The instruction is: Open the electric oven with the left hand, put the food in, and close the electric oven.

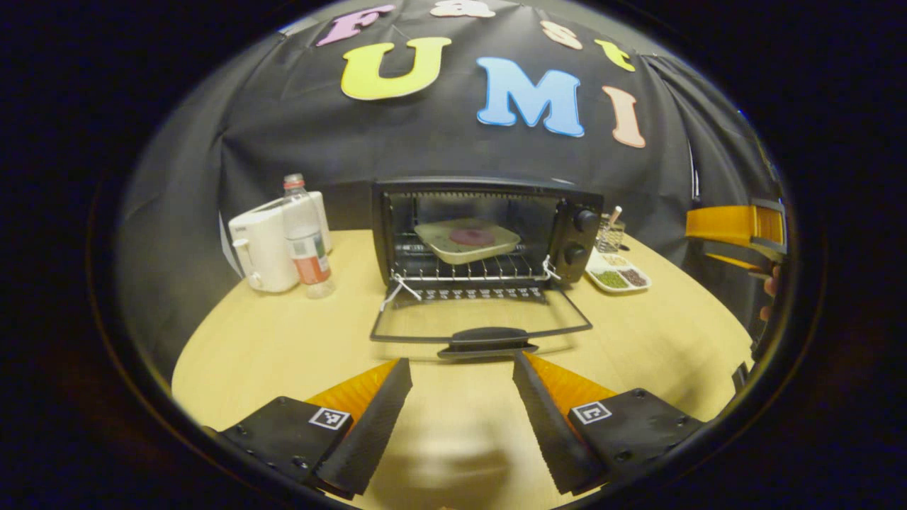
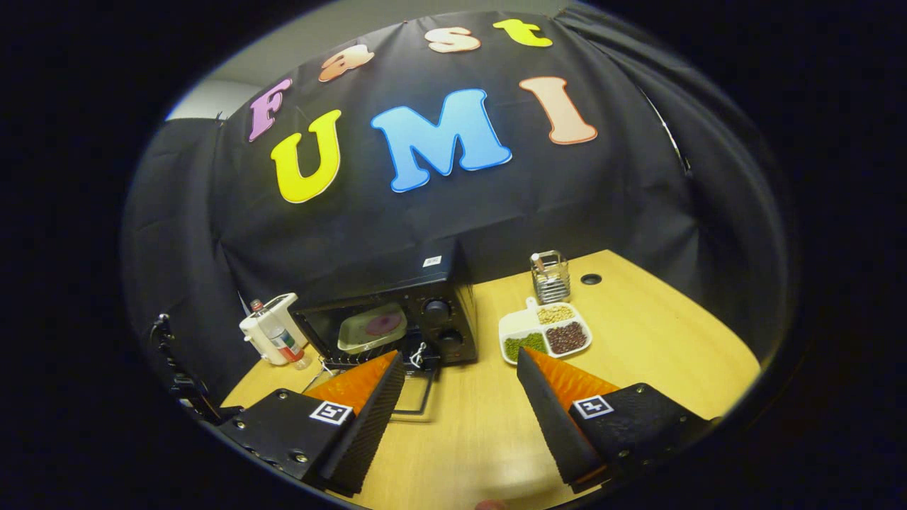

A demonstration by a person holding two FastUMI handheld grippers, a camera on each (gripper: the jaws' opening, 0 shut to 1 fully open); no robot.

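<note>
The black electric oven [image 1: 489, 234] stands at the back of the table with its glass door [image 1: 482, 322] folded down flat. A pale tray holding a round pinkish piece of food [image 1: 471, 237] rests on the wire rack inside. My left gripper [image 1: 460, 368] hovers open just in front of the door's handle [image 1: 487, 340], with nothing between its fingers. In the right gripper view the oven [image 2: 397, 319] sits to the left with the food tray [image 2: 373, 327] inside. My right gripper [image 2: 460, 372] is open and empty above the table, to the right of the oven. The right gripper's body [image 1: 737, 230] appears at the right edge.
A white appliance [image 1: 266, 244] and a plastic bottle [image 1: 306, 241] stand left of the oven. A divided white dish of beans [image 2: 544, 333] and a wire holder [image 2: 550, 276] sit to its right. A hand [image 1: 769, 290] holds the right gripper. Bare tabletop [image 1: 460, 439] lies in front.
</note>
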